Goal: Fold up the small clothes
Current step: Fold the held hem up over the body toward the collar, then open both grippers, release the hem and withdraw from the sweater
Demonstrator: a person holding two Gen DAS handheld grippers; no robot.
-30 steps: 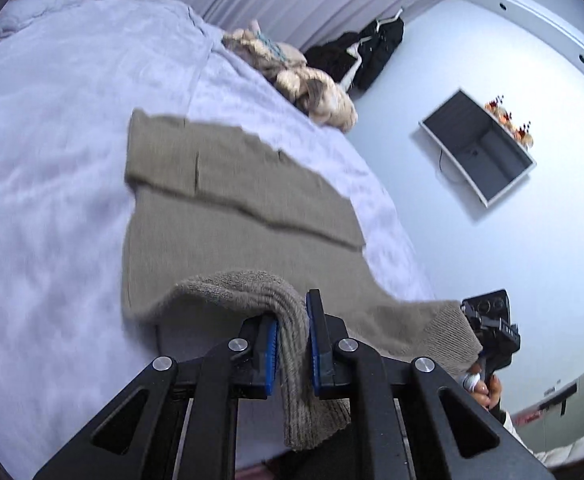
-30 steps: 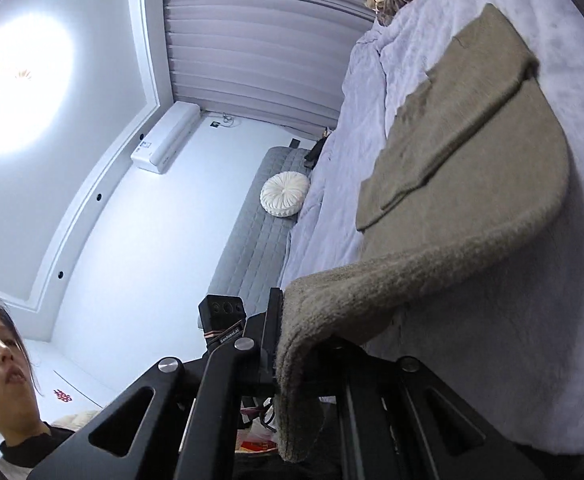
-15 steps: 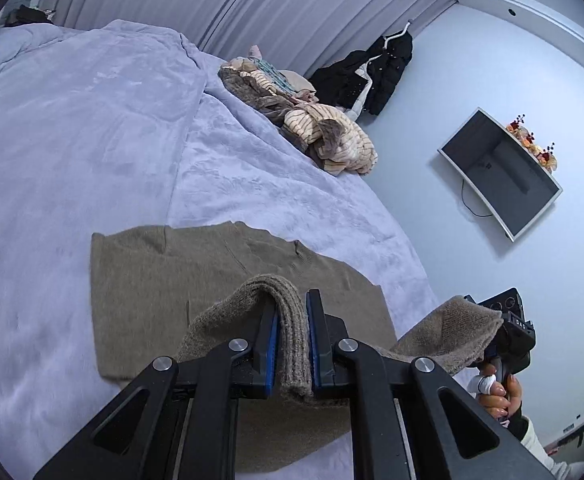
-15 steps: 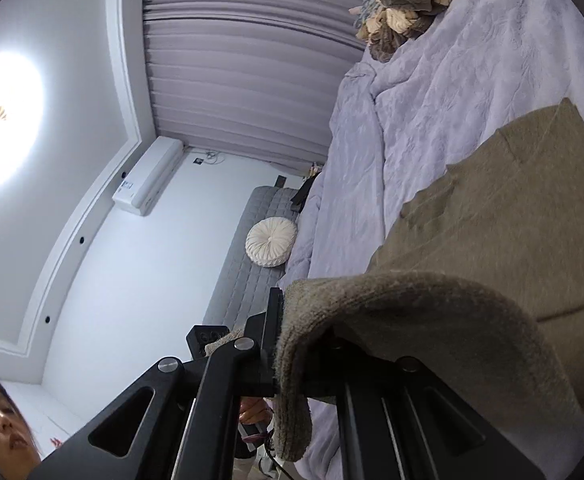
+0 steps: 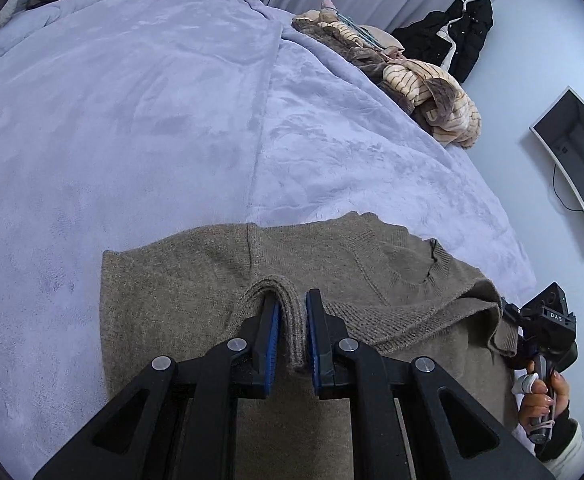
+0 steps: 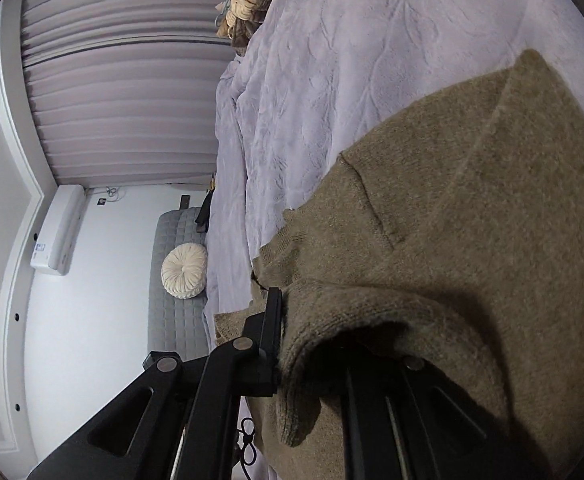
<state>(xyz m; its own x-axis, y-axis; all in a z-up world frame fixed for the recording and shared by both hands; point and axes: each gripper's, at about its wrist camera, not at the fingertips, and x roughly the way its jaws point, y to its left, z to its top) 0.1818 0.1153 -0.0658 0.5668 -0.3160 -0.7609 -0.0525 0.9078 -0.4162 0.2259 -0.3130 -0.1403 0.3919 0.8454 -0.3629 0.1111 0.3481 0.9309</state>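
An olive-brown knit sweater (image 5: pixel 195 280) lies on the lilac bedspread (image 5: pixel 131 120), its sleeves folded across it. My left gripper (image 5: pixel 292 320) is shut on the sweater's ribbed bottom hem, carried over the body close to the neckline end. My right gripper (image 6: pixel 312 340) is shut on the other hem corner; the cloth drapes over its right finger and hides it. It also shows in the left wrist view (image 5: pixel 540 328), held by a hand. The sweater (image 6: pixel 472 200) fills the right wrist view.
A pile of striped and brown clothes (image 5: pixel 412 80) lies at the bed's far edge. A black coat (image 5: pixel 452 36) hangs at the wall, near a wall TV (image 5: pixel 576 160). A grey sofa with a round cream cushion (image 6: pixel 183 272) stands beyond the bed.
Both grippers have carried the sweater's hem up and forward over its body towards the neckline, folding it in half. The hem has come down close to the top end.
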